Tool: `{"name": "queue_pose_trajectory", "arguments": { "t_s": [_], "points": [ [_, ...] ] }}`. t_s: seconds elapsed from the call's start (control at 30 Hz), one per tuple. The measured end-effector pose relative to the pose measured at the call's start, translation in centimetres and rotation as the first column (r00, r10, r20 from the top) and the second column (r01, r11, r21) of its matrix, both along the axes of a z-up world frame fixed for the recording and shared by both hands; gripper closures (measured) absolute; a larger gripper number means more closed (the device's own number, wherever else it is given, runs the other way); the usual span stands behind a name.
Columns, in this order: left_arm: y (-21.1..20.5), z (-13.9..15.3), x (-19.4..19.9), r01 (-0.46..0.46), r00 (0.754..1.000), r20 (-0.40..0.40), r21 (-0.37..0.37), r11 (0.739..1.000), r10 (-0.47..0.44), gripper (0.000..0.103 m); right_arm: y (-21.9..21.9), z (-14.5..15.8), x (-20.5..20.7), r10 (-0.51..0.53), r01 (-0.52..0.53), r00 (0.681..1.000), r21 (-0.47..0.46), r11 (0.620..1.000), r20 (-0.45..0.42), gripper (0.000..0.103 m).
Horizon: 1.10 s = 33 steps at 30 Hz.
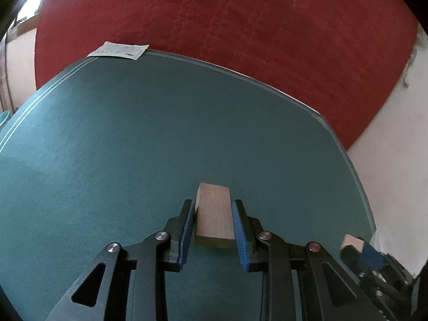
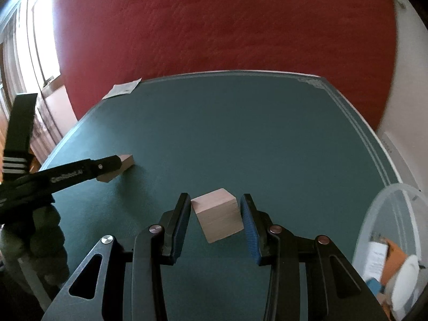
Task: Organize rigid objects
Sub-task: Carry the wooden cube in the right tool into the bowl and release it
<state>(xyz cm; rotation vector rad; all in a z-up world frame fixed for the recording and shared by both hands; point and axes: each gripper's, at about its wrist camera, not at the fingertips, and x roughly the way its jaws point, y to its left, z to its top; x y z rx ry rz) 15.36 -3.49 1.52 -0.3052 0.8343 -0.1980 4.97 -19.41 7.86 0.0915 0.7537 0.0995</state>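
Translucent bin (image 2: 385,206) holds papers (image 2: 377,262) beside teal mat (image 2: 240,133).

White lettering runs along the side of the left gripper (image 2: 117,167) as it appears in the right wrist view; it seems to read "GenRobot.AI", though the first letters are blurred. A pale printed sheet (image 1: 117,50) lying at the far left corner of the green mat (image 1: 160,139) carries lines of small print and a dark bar-like mark, all too small to read. The same sheet (image 2: 123,88) appears in the right wrist view, where its print is likewise illegible.
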Motion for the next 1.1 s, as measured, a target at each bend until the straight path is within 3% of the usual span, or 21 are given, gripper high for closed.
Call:
{"name": "queue_pose_trajectory", "arguments": {
  "t_s": [0.63,0.87,1.1],
  "points": [
    [-1.8,-1.0,0.0,-0.017,1.000,-0.017,0.169,0.985,0.020,0.071,-4.2,1.6,-4.5,-0.133,0.133,0.990,0.001,0.991,0.039,0.063],
    [-2.2,-1.0,-0.1,-0.007,1.000,-0.007,0.186,0.983,0.008,0.073,-7.8,1.6,-6.3,-0.226,0.226,0.973,0.002,0.974,0.044,0.063],
    [-3.7,0.3,-1.6,0.057,0.997,0.039,0.185,0.981,-0.065,0.074,-11.6,2.0,-8.7,-0.330,0.330,0.942,0.010,0.944,0.063,0.063]
  ]
}}
